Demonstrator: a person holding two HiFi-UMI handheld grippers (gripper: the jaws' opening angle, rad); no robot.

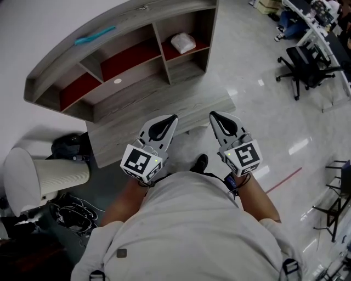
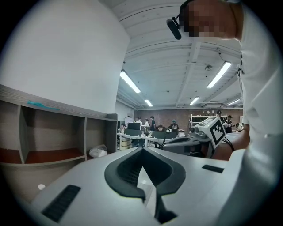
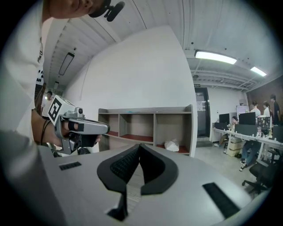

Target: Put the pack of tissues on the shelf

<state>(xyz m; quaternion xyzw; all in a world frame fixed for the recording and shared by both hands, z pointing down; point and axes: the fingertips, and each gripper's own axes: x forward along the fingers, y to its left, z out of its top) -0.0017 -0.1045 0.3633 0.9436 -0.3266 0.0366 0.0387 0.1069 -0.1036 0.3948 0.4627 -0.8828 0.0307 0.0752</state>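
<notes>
I hold both tongs out level in front of my chest. The left tongs (image 1: 174, 117) and right tongs (image 1: 211, 114) are each closed with nothing between the jaws. The pack of tissues (image 1: 183, 42) already lies on the shelf (image 1: 137, 16), on the red board of the right-hand compartment. It sits straight ahead, past the low table (image 1: 181, 101) and well apart from both tips, with neither hand clearly nearer. Its longer side seems to run across the compartment.
</notes>
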